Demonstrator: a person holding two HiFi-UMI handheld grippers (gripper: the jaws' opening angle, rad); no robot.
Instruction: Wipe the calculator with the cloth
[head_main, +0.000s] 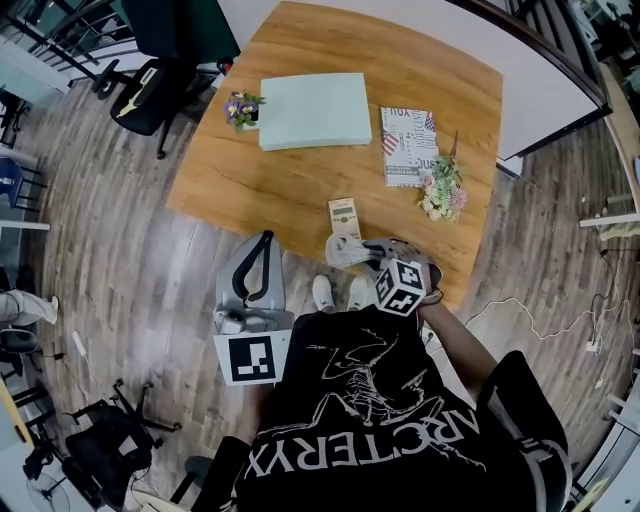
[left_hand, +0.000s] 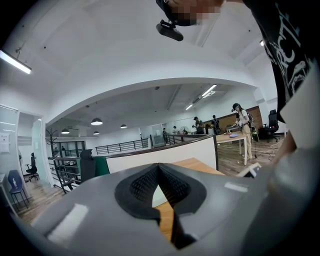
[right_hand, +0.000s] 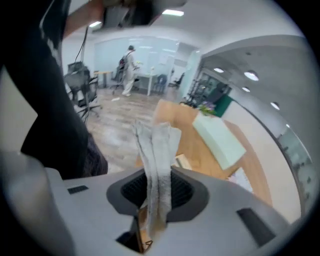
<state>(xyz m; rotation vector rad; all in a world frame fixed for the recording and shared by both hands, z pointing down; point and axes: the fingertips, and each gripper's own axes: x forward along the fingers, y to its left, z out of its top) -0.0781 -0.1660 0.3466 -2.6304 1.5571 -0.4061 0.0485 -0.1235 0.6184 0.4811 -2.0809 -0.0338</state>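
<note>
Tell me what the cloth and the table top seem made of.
The cloth: soft grey fabric, matte, perhaps microfibre; it lies in limp folds with a fuzzy surface. The table top: wood or wood-look laminate, smooth; brown grain streaks show.

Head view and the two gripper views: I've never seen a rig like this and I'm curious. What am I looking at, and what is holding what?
There is no robot here. A person stands at a wooden table and holds a two-jaw gripper in each hand. The head view comes from a camera on the person's head, looking steeply down. The other two views come from cameras riding on the grippers, each looking along its own jaws. The cubes with square markers are parts of the grippers.

On the table lie a small calculator, a pale green box, a printed booklet and two bunches of flowers. The right gripper is closed on a grey cloth, close to the calculator. The left gripper is shut with nothing in it, by the table's near edge.
</note>
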